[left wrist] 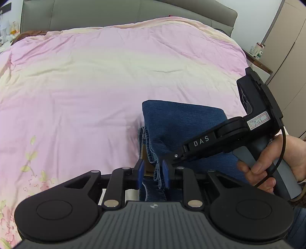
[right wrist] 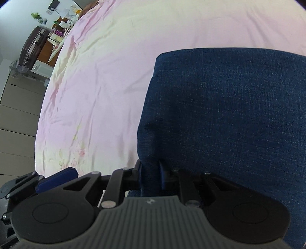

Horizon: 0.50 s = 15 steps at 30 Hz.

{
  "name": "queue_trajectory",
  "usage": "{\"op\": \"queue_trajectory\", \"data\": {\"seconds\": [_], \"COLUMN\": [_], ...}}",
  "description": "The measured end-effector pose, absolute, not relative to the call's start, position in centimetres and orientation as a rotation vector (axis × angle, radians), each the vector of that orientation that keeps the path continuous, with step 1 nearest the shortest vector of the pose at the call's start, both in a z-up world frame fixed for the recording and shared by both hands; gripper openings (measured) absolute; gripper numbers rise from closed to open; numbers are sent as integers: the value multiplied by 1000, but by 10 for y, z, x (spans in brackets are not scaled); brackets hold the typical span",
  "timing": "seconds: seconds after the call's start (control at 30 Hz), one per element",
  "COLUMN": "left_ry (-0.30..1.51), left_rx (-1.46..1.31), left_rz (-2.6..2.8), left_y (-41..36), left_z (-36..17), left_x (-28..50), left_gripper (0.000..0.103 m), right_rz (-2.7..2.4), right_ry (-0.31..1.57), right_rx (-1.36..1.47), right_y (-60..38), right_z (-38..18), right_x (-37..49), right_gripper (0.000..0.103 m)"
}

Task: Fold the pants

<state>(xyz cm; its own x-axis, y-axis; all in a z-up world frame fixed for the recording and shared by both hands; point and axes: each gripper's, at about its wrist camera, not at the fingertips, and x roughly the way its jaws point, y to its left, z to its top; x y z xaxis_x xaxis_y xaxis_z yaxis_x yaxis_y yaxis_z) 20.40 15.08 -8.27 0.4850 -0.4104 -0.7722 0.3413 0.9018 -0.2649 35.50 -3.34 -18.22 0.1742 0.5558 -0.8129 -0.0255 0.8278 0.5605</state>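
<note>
Left tool [left wrist: 153, 173] is clamped on stitched hem edges of the pants [left wrist: 181, 122], low centre-right of frame. Right tool [right wrist: 151, 175] is pinched on their left edge. Bare bed [left wrist: 86, 92] is seen left and above.

One pants [left wrist: 177, 122], two grippers [left wrist: 153, 174].

The pants [left wrist: 179, 122] are dark blue denim, with paler blue stitching along the hems low in the left wrist frame. Under them the bedcover [left wrist: 95, 86] is pink with broad cream bands and a print of pink flowers and green leaves at lower left. The headboard [left wrist: 114, 13] is grey-green. Both the left gripper [left wrist: 154, 175] and right gripper [right wrist: 151, 175] are black, with blue pads [left wrist: 141, 172].
</note>
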Motion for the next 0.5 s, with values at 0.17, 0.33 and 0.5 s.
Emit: {"op": "queue_trajectory", "data": {"seconds": [0.17, 0.33, 0.5], "left_ry": [934, 1017, 1114], "left_rx": [-170, -299, -407], "left_rz": [-452, -410, -370], "left_y": [150, 138, 127], "left_z": [-82, -110, -150], "left_x": [194, 200, 210], "left_gripper": [75, 80, 32], "right_rz": [482, 453, 412], "right_ry": [1305, 1208, 1138], "right_rx": [528, 507, 533], "right_y": [-37, -75, -136], "right_z": [-170, -146, -141], "right_x": [353, 329, 283], "right_gripper": [36, 38, 39]}}
